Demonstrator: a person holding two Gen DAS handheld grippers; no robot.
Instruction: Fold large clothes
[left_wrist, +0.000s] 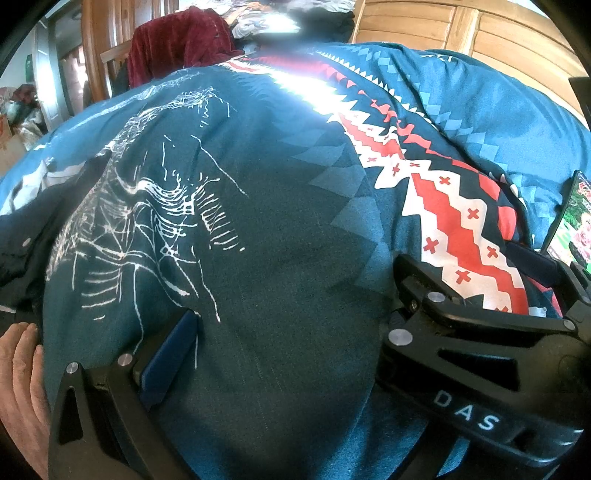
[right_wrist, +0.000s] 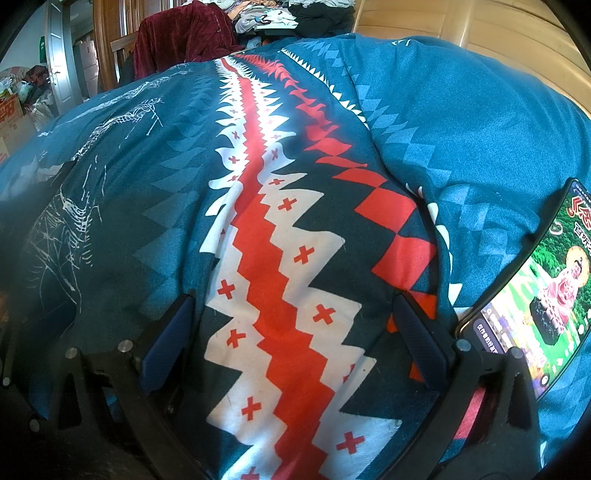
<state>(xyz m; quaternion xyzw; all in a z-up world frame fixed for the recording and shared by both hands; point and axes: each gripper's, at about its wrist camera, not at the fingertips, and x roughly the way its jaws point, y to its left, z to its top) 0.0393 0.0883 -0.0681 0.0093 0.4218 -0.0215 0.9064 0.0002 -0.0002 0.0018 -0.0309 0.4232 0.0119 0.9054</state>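
Teal garment (right_wrist: 295, 332) between spread right tool (right_wrist: 295, 343) fingers —

I see a large teal garment (left_wrist: 280, 236) spread flat, white web print left, red-white zigzag band (right_wrist: 280, 280) running lengthwise, lightly creased.

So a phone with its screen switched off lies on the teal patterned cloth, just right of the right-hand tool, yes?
Not quite: the phone is lit, with a colourful picture on its screen, as the right wrist view shows. It does lie on the teal patterned cloth, just right of the right gripper.
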